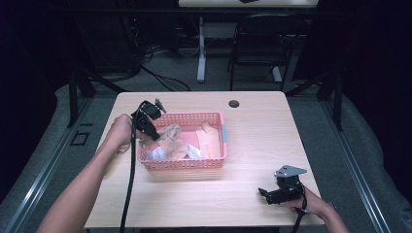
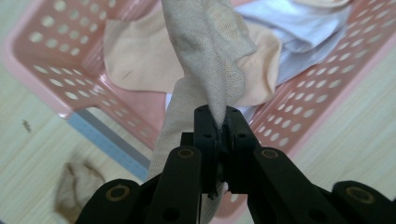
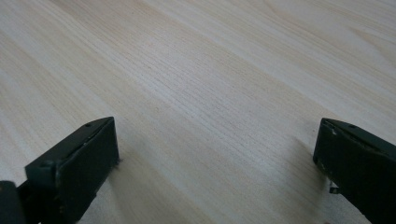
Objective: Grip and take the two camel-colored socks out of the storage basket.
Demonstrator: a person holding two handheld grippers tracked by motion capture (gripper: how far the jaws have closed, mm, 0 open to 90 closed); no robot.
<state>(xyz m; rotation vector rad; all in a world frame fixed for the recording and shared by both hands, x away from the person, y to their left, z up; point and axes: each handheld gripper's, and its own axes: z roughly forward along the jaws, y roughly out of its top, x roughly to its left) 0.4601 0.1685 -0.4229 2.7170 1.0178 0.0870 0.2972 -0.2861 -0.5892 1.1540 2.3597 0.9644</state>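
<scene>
A pink perforated basket (image 1: 214,162) stands on the wooden table and holds several tan and white pieces of cloth. My left gripper (image 1: 156,133) hangs over the basket's left end, shut on a beige sock (image 2: 205,56) that stretches from the jaws down toward the pile. In the left gripper view the basket (image 2: 42,51) lies below, with a peach cloth (image 2: 140,56) and a white cloth (image 2: 303,28) inside it. My right gripper (image 1: 265,193) rests low on the table near the front right corner, jaws wide apart with bare wood between them (image 3: 215,154).
A small brown sock (image 2: 77,191) lies on the table just outside the basket's left side. A round cable hole (image 1: 234,103) sits near the table's far edge. A chair (image 1: 262,43) and a desk leg (image 1: 201,48) stand beyond the table.
</scene>
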